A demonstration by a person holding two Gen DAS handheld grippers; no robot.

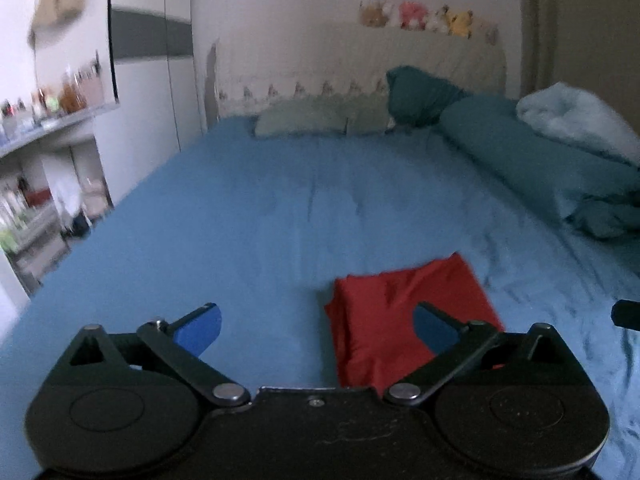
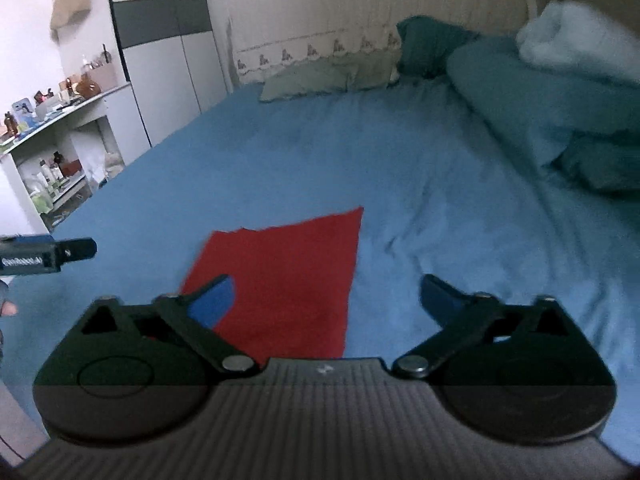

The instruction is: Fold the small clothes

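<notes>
Blue bed (image 1: 240,220); red cloth (image 2: 288,272) creased only from left wrist.

Folded garment (image 2: 288,276) on bed (image 2: 420,168); pillows (image 2: 320,80) seemingly behind.

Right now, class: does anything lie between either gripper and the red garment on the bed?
Nothing visible does. The left gripper and right gripper are both open and empty above the red garment, which lies alone on the blue sheet; pillows sit far behind.
</notes>
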